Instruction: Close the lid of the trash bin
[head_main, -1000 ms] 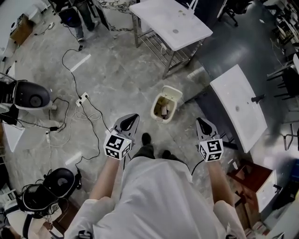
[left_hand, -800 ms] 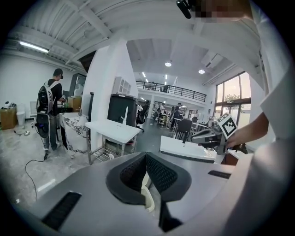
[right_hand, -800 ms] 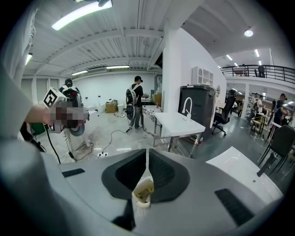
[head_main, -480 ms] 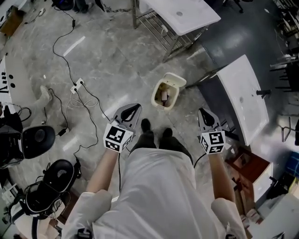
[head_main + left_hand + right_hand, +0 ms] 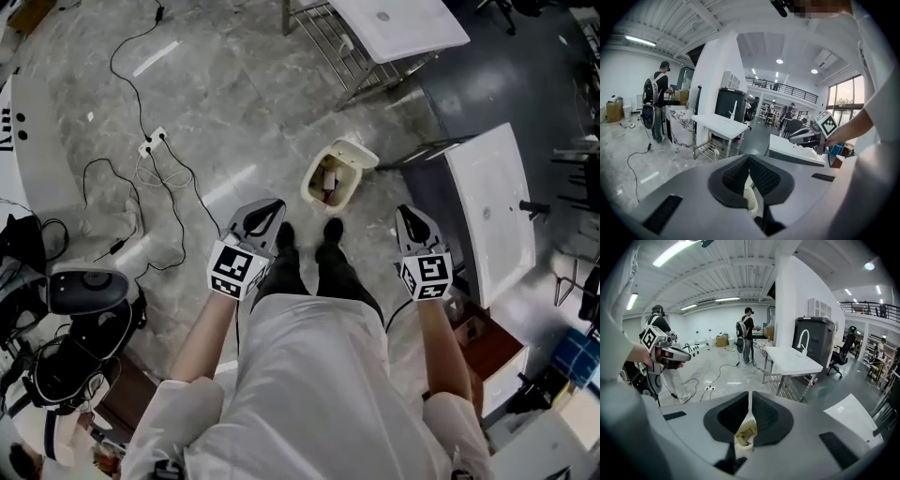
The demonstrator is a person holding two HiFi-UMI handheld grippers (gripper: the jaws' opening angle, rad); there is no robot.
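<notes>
A cream trash bin [image 5: 335, 178] stands on the marble floor just ahead of the person's shoes. It is open, with rubbish showing inside, and its lid [image 5: 361, 152] is tipped up at the far side. My left gripper [image 5: 272, 204] hangs left of and nearer than the bin, jaws shut and empty. My right gripper [image 5: 406, 212] is at the bin's right, also shut on nothing. Neither touches the bin. In the left gripper view the bin [image 5: 751, 199] shows below the closed left gripper [image 5: 749, 158]. The right gripper view has the bin [image 5: 745, 432] under the right gripper [image 5: 750, 394].
A white table [image 5: 398, 23] on a metal frame stands beyond the bin, and another white table [image 5: 492, 206] is at its right. Cables and a power strip [image 5: 150, 145] lie on the floor at left. Dark equipment [image 5: 84, 291] sits at near left. People stand far off.
The person has stepped forward, so the bin now lies close in front of the shoes. Both grippers have come nearer to it and sunk a little, still shut.
</notes>
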